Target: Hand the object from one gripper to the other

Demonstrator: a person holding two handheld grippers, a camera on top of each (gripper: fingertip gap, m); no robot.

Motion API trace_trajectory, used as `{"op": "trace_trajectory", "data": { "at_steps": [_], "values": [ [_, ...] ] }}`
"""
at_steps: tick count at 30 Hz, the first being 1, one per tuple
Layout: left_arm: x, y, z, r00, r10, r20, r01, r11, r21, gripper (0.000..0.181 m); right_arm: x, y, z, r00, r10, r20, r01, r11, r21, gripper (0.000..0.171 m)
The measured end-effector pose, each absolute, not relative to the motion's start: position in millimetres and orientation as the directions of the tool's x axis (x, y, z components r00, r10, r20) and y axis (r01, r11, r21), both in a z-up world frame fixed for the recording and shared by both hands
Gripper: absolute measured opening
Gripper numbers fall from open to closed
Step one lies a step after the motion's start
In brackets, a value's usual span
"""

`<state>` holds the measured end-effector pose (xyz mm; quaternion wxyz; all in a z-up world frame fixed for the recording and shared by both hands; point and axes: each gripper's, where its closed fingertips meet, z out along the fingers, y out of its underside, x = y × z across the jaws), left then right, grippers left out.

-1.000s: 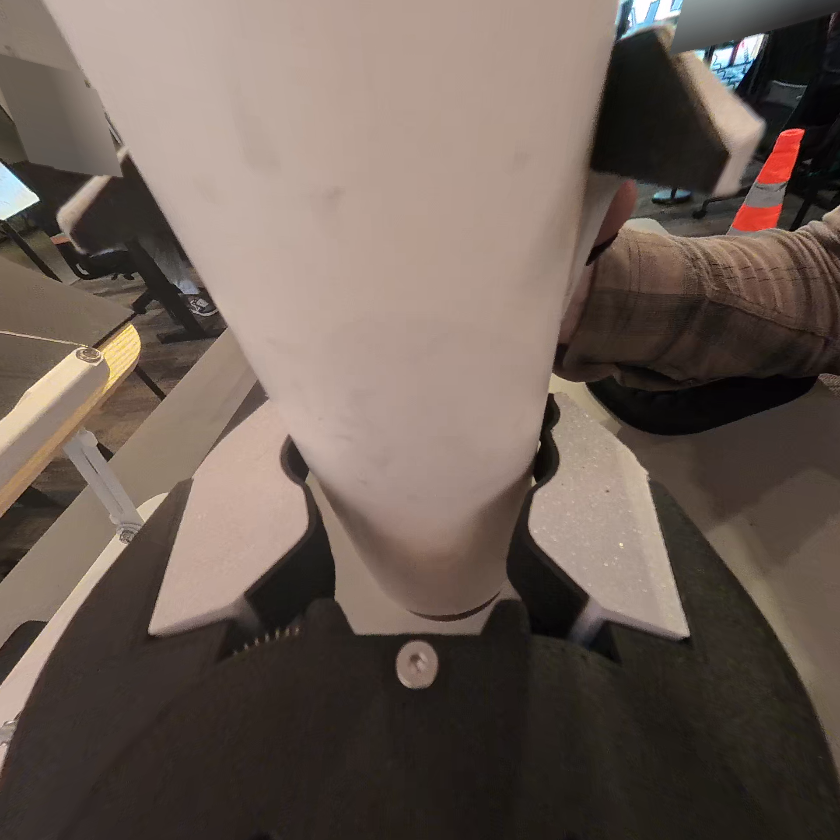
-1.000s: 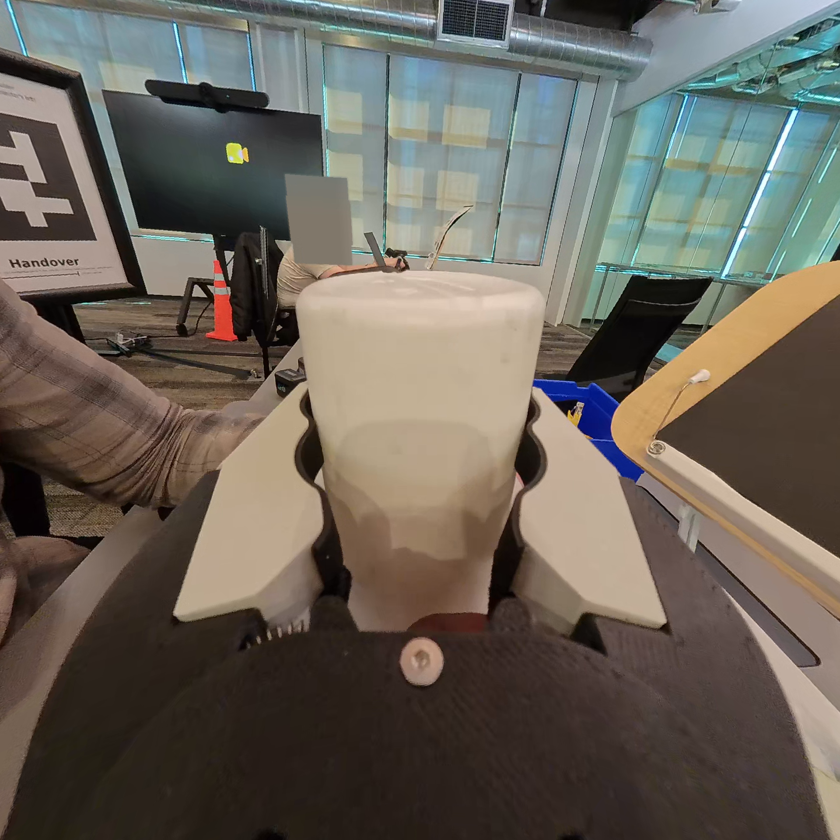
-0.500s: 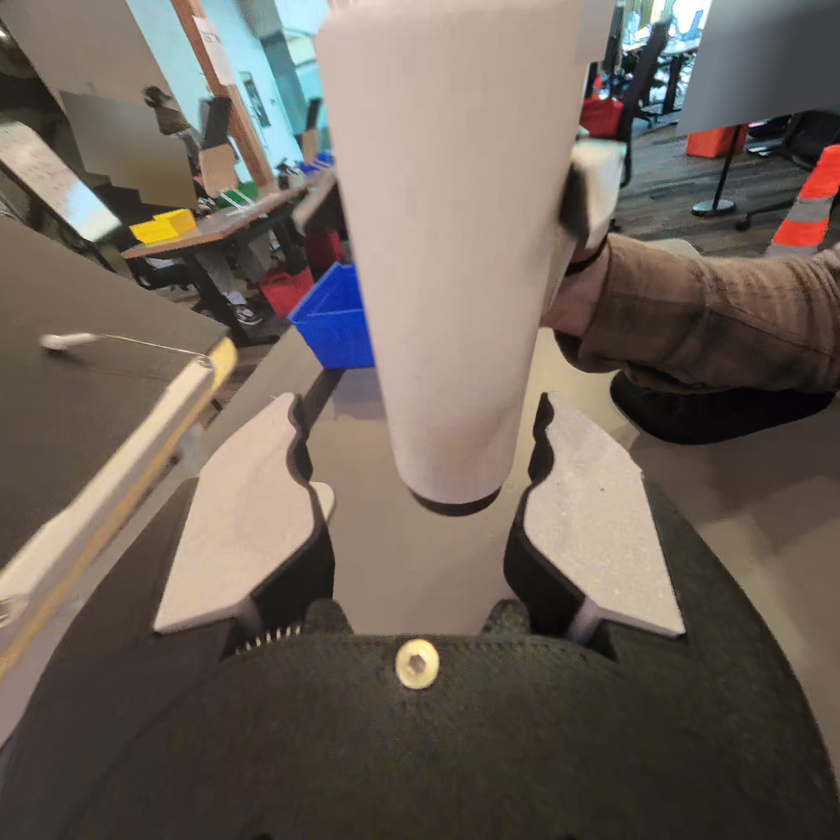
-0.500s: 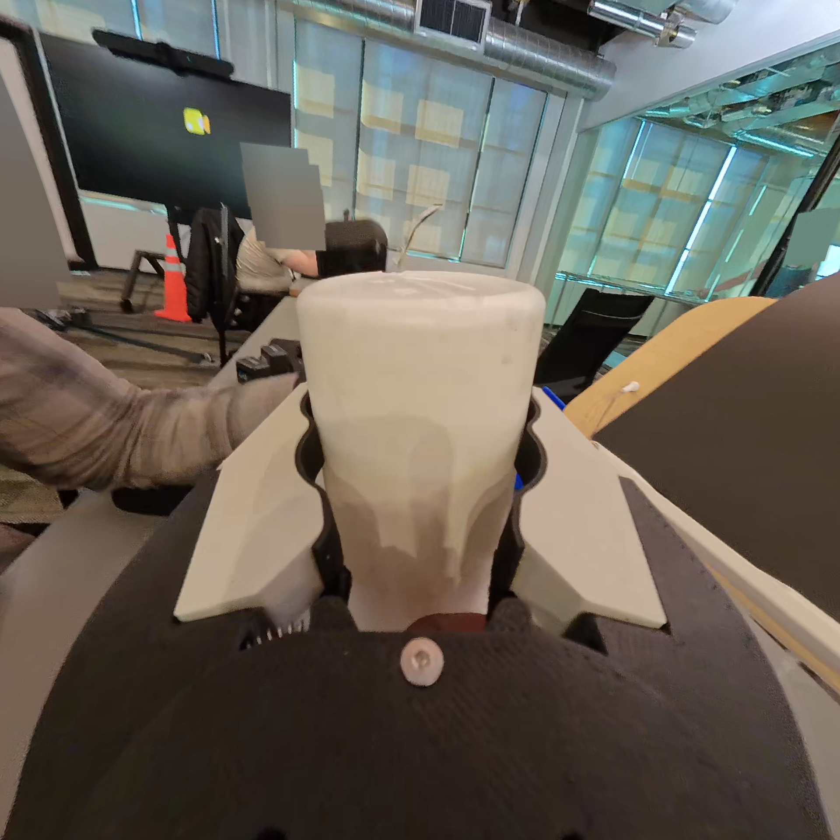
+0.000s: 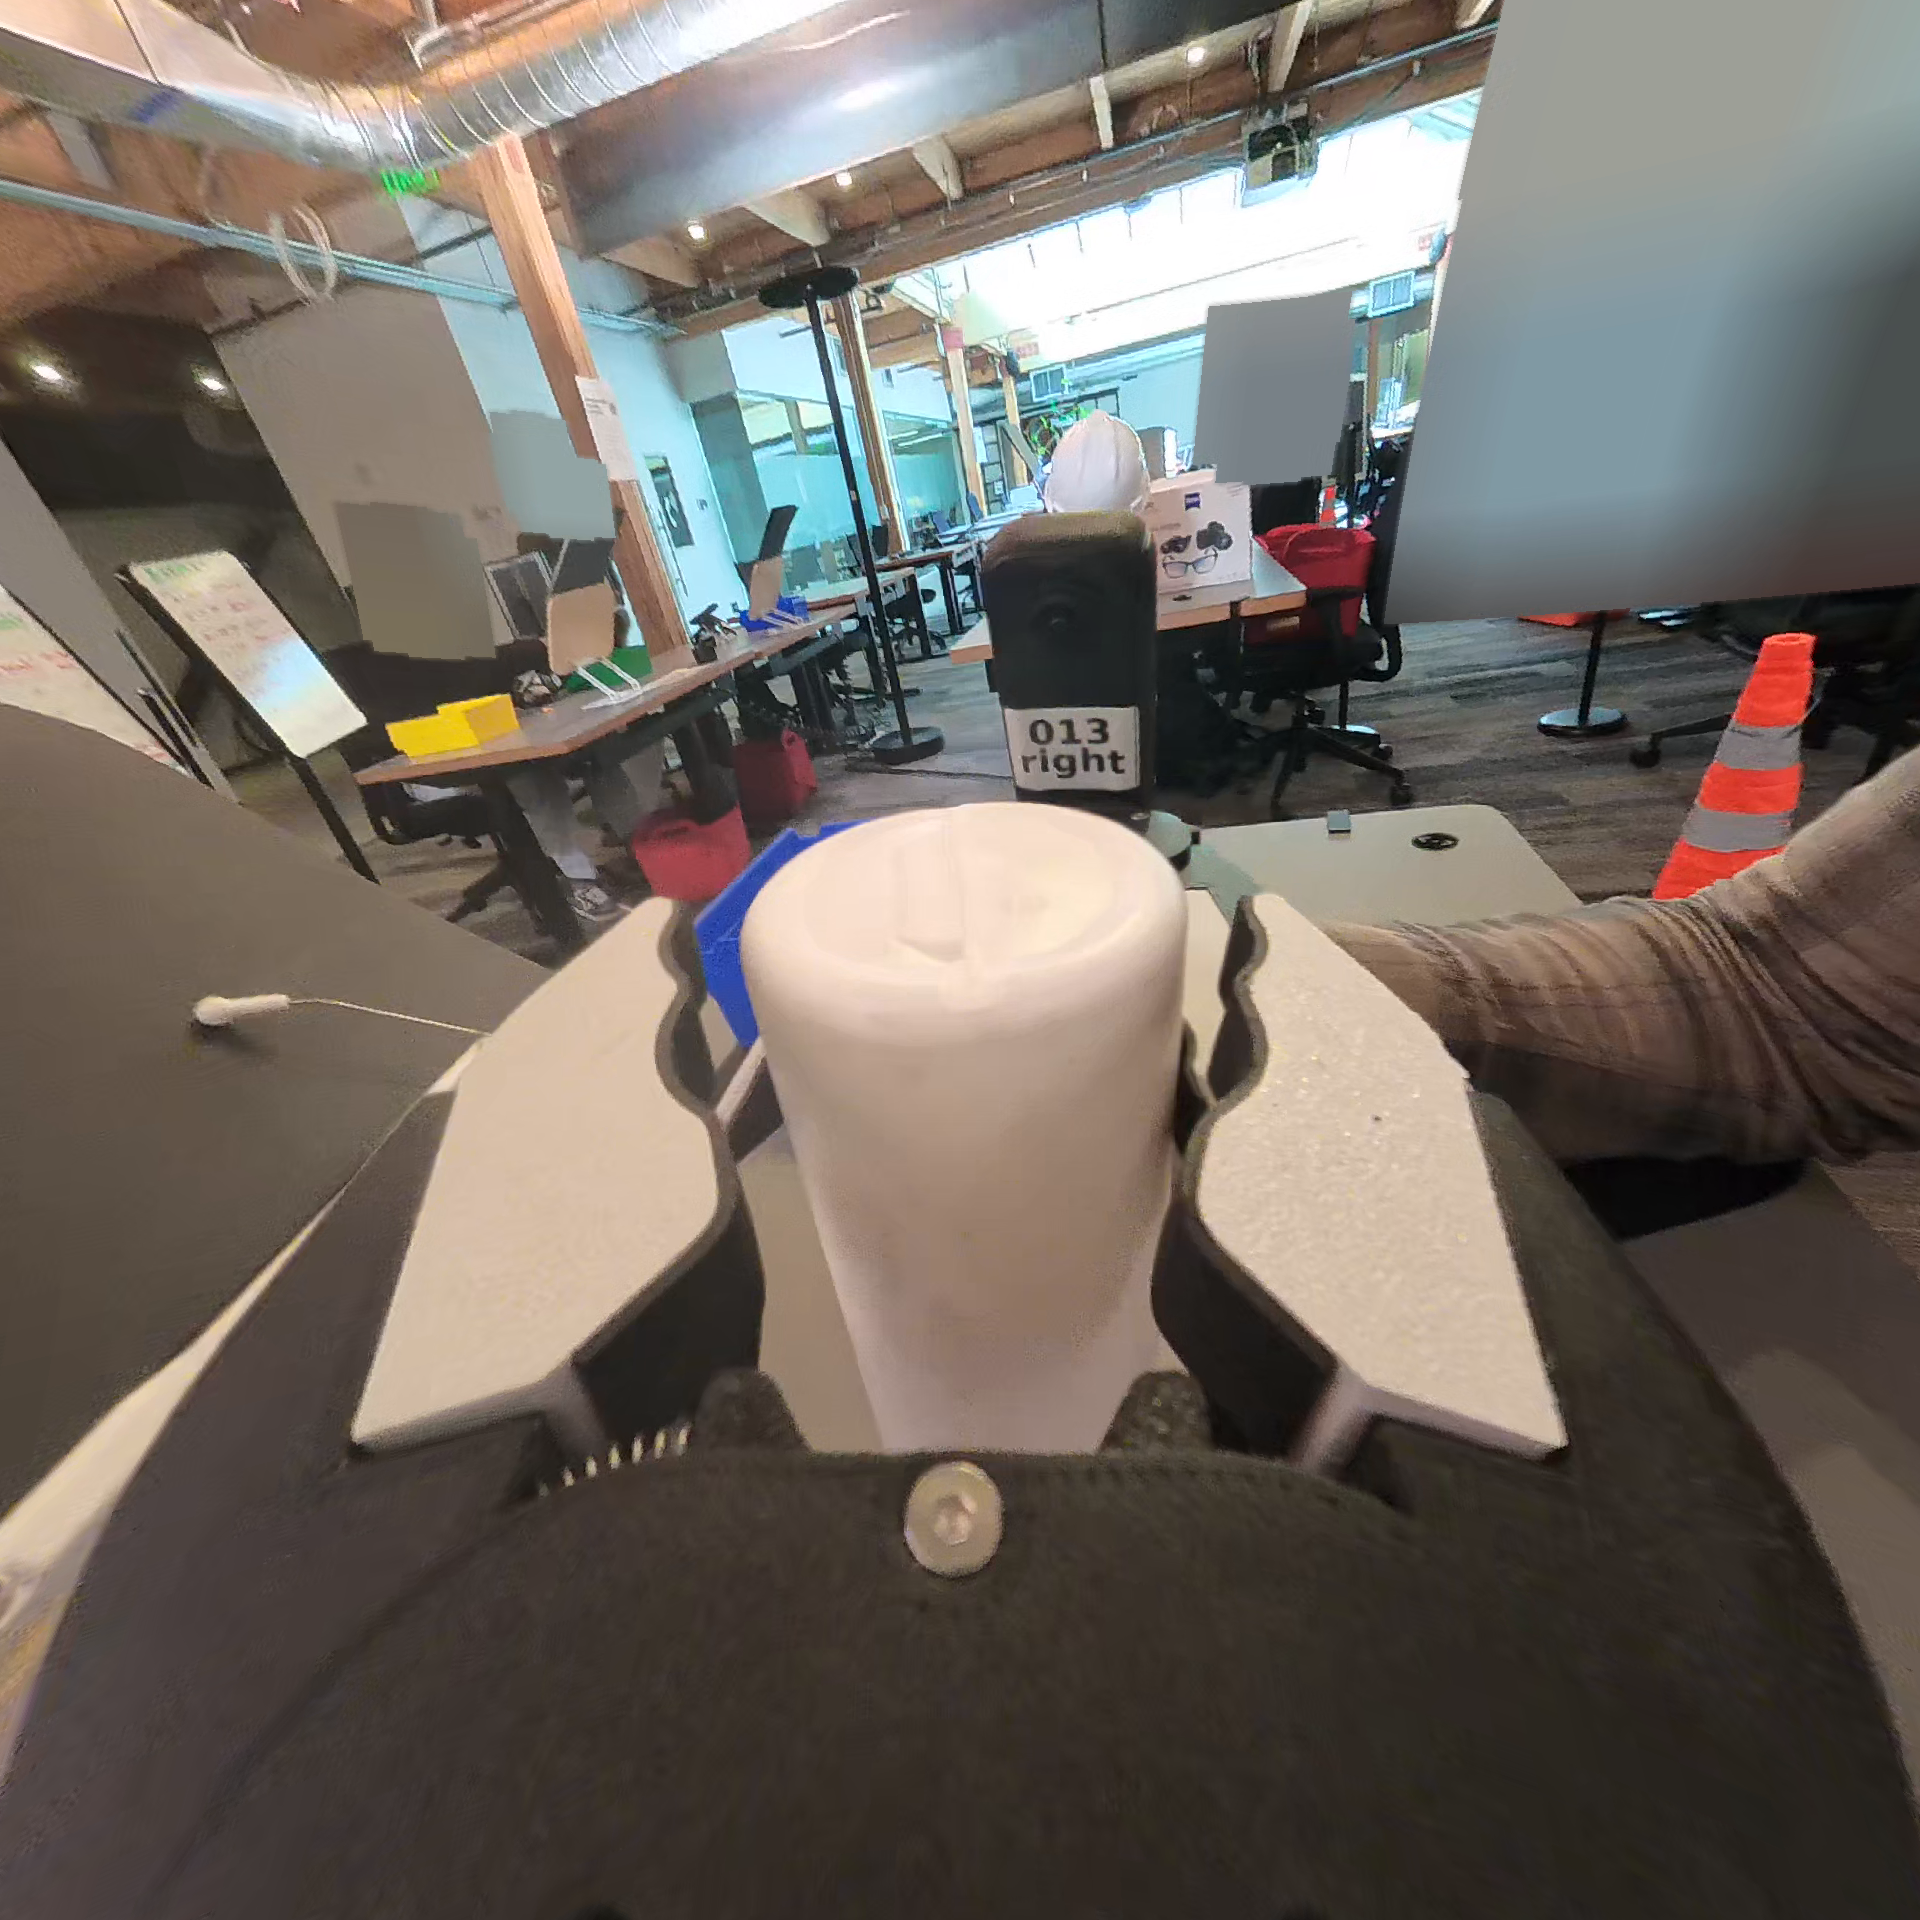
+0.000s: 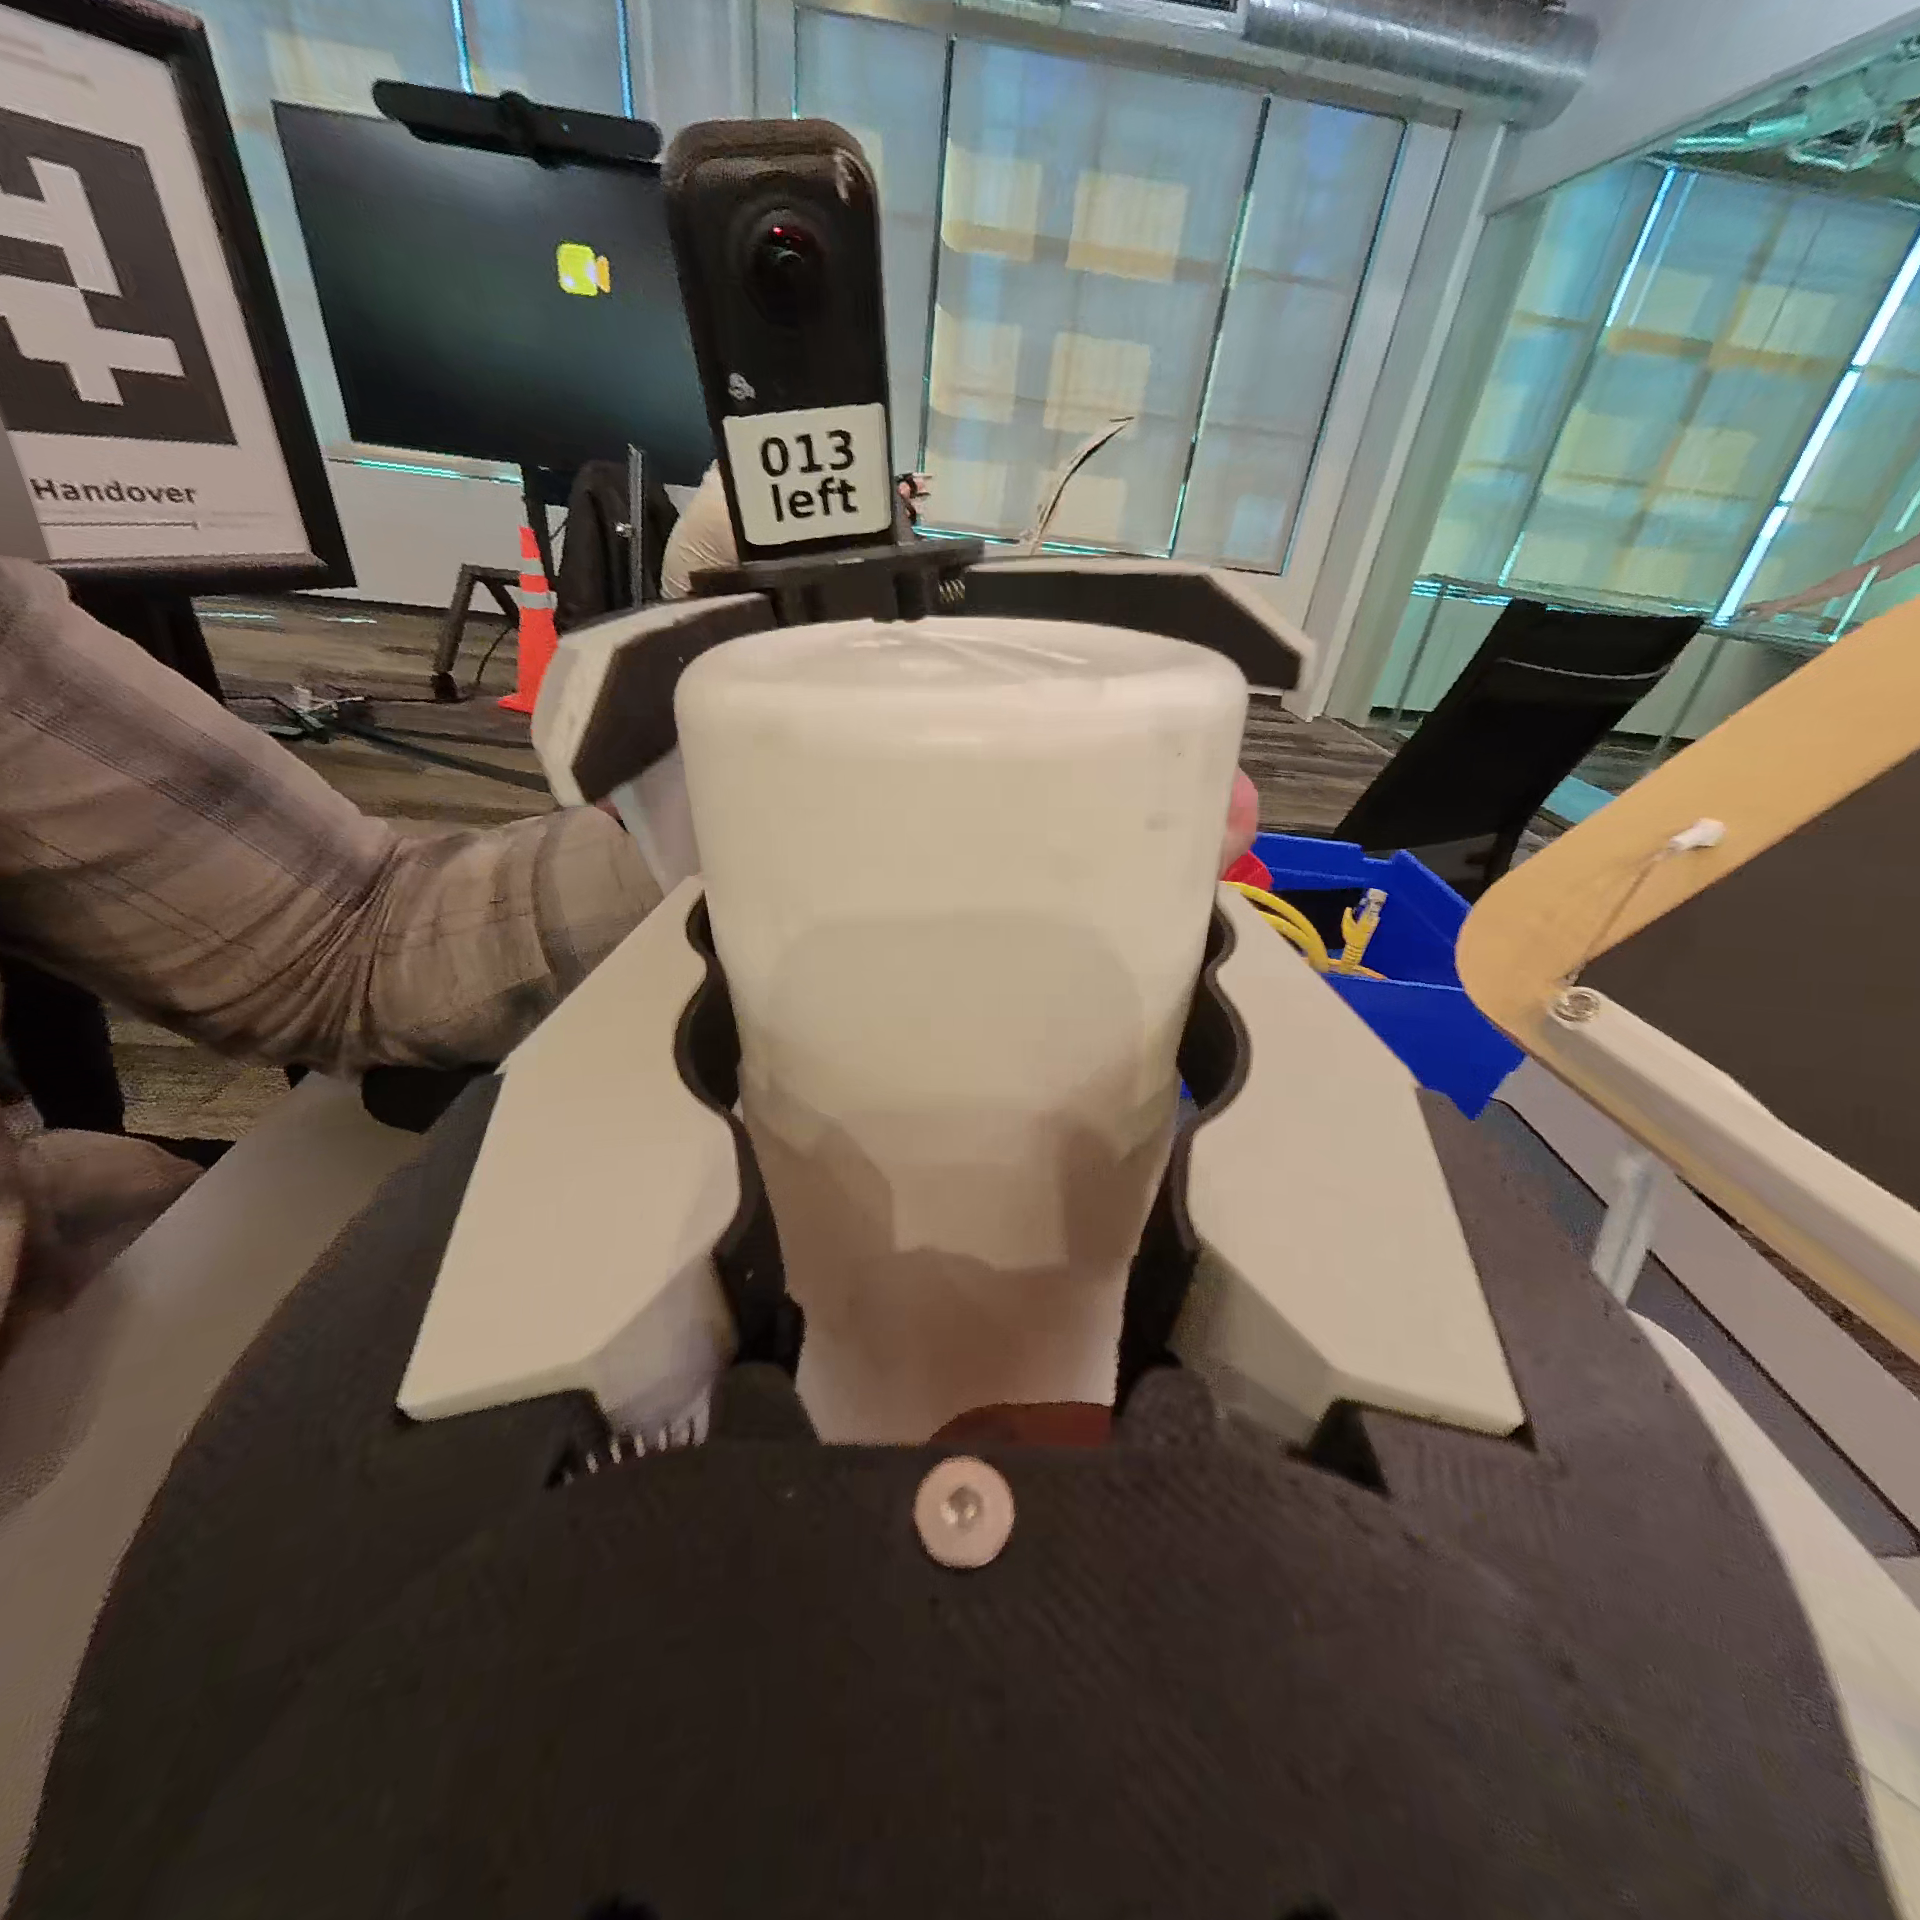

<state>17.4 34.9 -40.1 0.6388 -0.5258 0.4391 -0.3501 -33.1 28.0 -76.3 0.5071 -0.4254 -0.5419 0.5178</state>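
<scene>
Bin (image 6: pixel 1423 1029), blue, holds yellow cable (image 6: pixel 1314 935); right tool (image 6: pixel 961 997) clamps white cylinder (image 6: pixel 961 862).

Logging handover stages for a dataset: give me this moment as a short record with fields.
object: white cylinder
right gripper: shut on the cylinder, fingers pressed to both sides
left gripper: open, fingers straddling the cylinder's other end, gap visible on one side
stage: receiving gripper in place, not yet clamped
holder: person's plaid sleeve beside the grippers
background: blue bin, orange cone
</scene>
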Motion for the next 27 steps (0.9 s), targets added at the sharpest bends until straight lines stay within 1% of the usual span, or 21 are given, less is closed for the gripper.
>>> {"op": "trace_trajectory", "data": {
  "at_steps": [4,9,19,25,27],
  "values": [
    [26.1,32.4,-51.1,0.326,-0.931,-0.167,-0.046,0.161,-0.986,0.096,-37.9,24.2,-80.9,-0.13,0.984,0.121,-0.058,0.115,-0.992,0.087],
    [26.6,32.9,-51.3,0.336,-0.922,-0.192,-0.053,0.185,-0.981,0.097,-39.0,25.8,-81.8,-0.093,0.981,0.172,-0.032,0.17,-0.985,0.087],
    [22.8,37.8,-57.8,0.382,-0.89,-0.249,-0.171,0.197,-0.965,0.097,-41.4,31.2,-83.8,-0.016,0.967,0.256,0.031,0.256,-0.966,0.086],
    [18.6,29.0,-66.8,0.339,-0.892,-0.301,-0.283,0.208,-0.936,0.097,-44.1,20.2,-88.4,-0.083,0.967,0.239,0.024,0.242,-0.97,0.086],
    [17.9,25.8,-65.6,0.329,-0.892,-0.309,-0.29,0.216,-0.932,0.097,-45.1,16.8,-86.4,-0.095,0.968,0.233,0.004,0.234,-0.972,0.086]
  ]
}}
